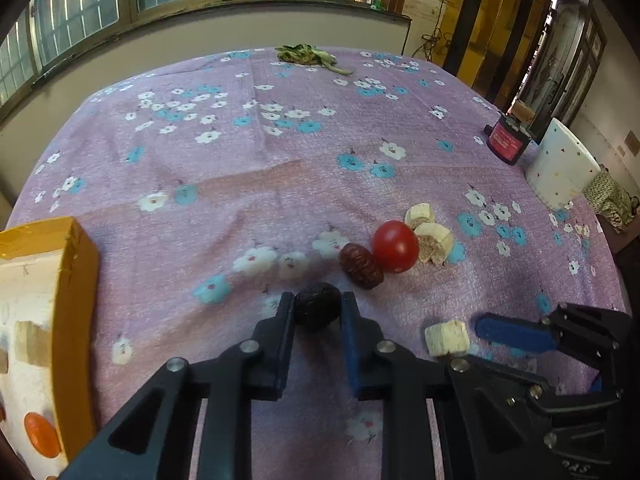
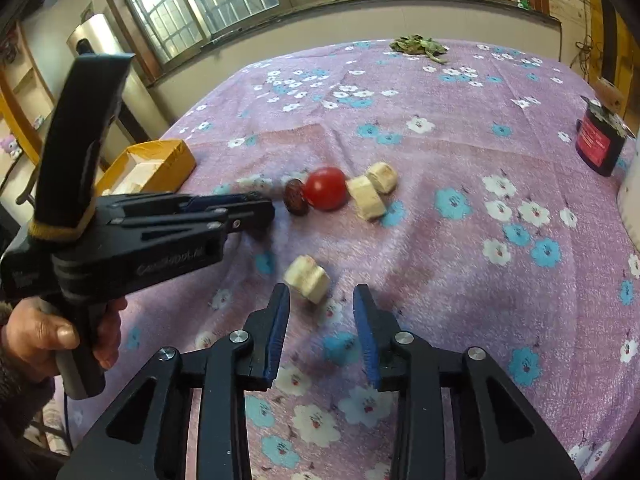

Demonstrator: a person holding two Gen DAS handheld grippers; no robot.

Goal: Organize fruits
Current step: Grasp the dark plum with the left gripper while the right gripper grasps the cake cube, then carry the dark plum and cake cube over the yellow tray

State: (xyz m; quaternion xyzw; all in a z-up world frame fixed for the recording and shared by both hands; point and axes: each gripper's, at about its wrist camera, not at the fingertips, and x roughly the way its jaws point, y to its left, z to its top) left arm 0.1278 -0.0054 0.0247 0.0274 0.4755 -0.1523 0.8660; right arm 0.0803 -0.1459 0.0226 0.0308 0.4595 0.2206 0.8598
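At lower centre of the left wrist view, the left gripper [image 1: 317, 307] has its fingers clamped on a dark, wrinkled fruit [image 1: 318, 305] resting on the flowered purple cloth [image 1: 280, 160] of the desk. Just beyond, toward the right of the frame, lie a red date [image 1: 361, 266], a cherry tomato [image 1: 395, 246] and 2 pale banana pieces [image 1: 428, 230], bunched together. The right gripper [image 2: 322, 304] hovers with its fingers apart and nothing between them, a third banana piece [image 2: 307, 278] just ahead. A yellow box [image 1: 78, 280] sits at the left edge, an orange fruit [image 1: 41, 434] inside. The pick-up step appears under way; next, the dark fruit likely needs lifting clear and carrying left to the box without slipping.
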